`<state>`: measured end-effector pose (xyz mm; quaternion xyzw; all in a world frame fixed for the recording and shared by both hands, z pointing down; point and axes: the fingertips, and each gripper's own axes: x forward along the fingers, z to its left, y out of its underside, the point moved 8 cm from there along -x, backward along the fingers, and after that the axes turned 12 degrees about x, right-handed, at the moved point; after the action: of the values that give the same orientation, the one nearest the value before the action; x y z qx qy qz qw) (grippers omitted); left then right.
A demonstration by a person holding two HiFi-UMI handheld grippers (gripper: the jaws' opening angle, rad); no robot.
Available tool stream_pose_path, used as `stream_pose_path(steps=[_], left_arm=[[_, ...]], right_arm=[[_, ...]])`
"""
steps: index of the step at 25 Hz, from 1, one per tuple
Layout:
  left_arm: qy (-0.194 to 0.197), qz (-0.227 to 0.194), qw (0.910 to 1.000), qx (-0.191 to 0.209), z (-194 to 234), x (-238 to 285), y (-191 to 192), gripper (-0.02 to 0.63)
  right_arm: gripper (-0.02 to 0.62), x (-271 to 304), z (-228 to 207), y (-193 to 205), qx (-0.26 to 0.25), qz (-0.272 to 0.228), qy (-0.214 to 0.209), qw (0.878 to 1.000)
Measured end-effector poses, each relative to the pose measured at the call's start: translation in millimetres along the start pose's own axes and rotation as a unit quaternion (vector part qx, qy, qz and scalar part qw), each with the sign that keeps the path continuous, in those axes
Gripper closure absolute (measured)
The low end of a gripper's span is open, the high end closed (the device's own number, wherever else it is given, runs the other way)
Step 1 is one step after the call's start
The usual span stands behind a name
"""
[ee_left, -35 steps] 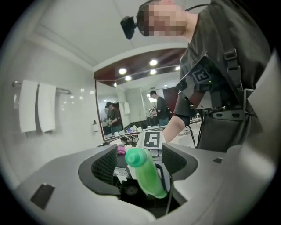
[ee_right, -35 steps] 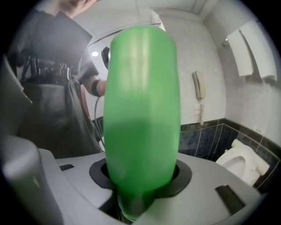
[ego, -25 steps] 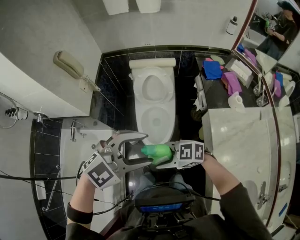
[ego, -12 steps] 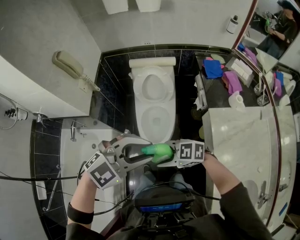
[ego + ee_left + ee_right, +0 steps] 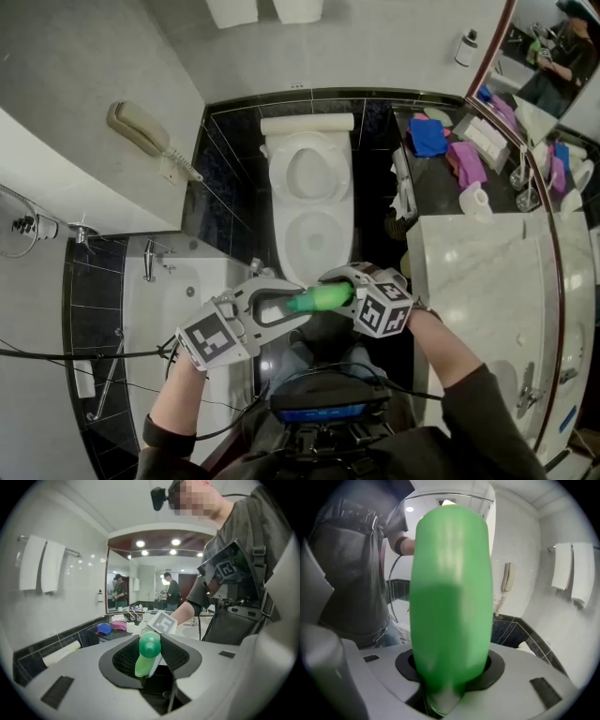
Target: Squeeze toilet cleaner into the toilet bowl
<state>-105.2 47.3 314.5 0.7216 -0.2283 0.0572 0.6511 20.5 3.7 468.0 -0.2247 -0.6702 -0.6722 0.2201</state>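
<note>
Toilet cleaner bottle (image 5: 319, 299), green, held roughly level betw. both claws, just short of toilet bowl (image 5: 278, 232) front edge. Right claw (image 5: 451, 667) clamped on bottle body. Left claw (image 5: 151, 648) has just been closing; pads now grip cap (image 5: 150, 645).

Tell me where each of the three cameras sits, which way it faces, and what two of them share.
Head view: on the head, facing steeply down at the toilet; both arms, left gripper and right gripper show.
Left gripper view: along jaws that have just been closing on the green bottle's cap, toward the mirror; torso shows.
Right gripper view: along jaws clamping the bottle's body; torso behind.
Shared: the bottle.
</note>
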Motion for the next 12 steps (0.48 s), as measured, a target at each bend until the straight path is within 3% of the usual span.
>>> stream_pose_path(steps=[6,9,12], left_arm=[[0.002,-0.004,0.9927,-0.12,-3,0,27,0.459],[-0.003,-0.007,0.9905,-0.137,-7,0,31,0.459],[-0.002,-0.004,0.9919,-0.127,-10,0,31,0.457]], right_arm=[[0.407,-3,-1,4,-0.048,0.007,0.047,0.998],[0.407,-2,0,5,-0.055,0.01,0.05,0.997],[0.407,-1,3,6,-0.054,0.012,0.044,0.998]])
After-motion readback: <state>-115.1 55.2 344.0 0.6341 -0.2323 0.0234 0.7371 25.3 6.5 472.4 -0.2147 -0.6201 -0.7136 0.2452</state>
